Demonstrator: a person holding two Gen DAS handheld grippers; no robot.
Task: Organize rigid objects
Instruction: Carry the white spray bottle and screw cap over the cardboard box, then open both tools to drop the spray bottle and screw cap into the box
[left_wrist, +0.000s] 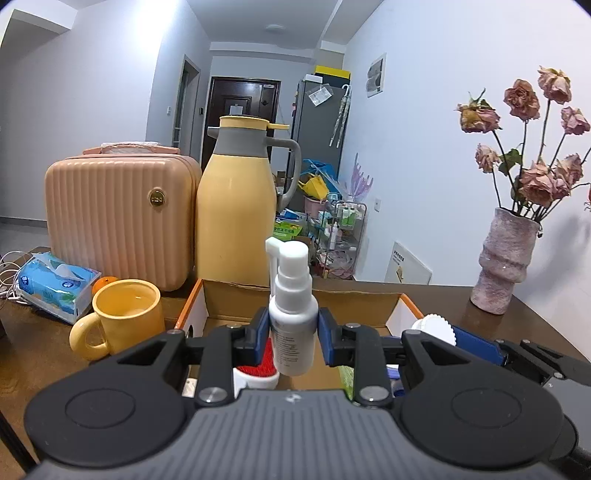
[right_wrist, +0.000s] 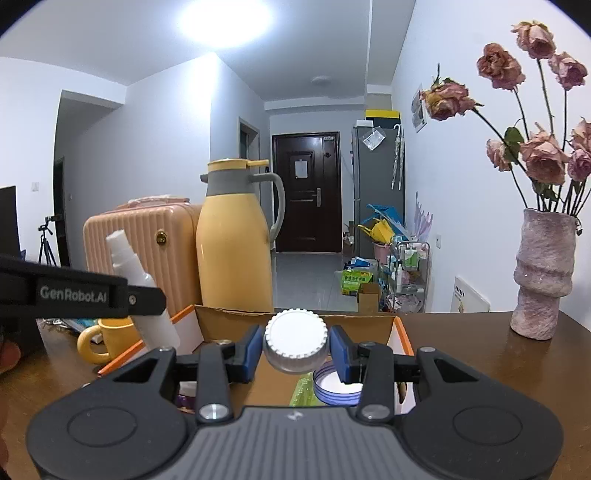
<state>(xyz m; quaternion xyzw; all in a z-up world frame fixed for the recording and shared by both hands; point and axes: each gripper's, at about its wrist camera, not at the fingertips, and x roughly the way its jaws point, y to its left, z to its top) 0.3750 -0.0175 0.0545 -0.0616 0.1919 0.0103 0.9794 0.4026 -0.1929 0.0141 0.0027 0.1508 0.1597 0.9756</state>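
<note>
My left gripper (left_wrist: 293, 332) is shut on a white spray bottle (left_wrist: 293, 317), held upright over the open cardboard box (left_wrist: 295, 291). The bottle also shows in the right wrist view (right_wrist: 136, 273), behind the left gripper's arm. My right gripper (right_wrist: 295, 349) is shut on a white bottle with a ribbed cap (right_wrist: 295, 338), above the same box (right_wrist: 354, 323). That cap shows at the right in the left wrist view (left_wrist: 436, 328). Inside the box lie a red-and-white item (left_wrist: 256, 369), a blue-rimmed lid (right_wrist: 338, 386) and a green packet (right_wrist: 301, 387).
On the brown table (right_wrist: 480, 354) stand a yellow mug (left_wrist: 122, 321), a yellow thermos jug (left_wrist: 236, 206), a pink case (left_wrist: 118, 214), a tissue pack (left_wrist: 55, 288) and a pink vase with dried roses (left_wrist: 504, 262). The vase is right of the box.
</note>
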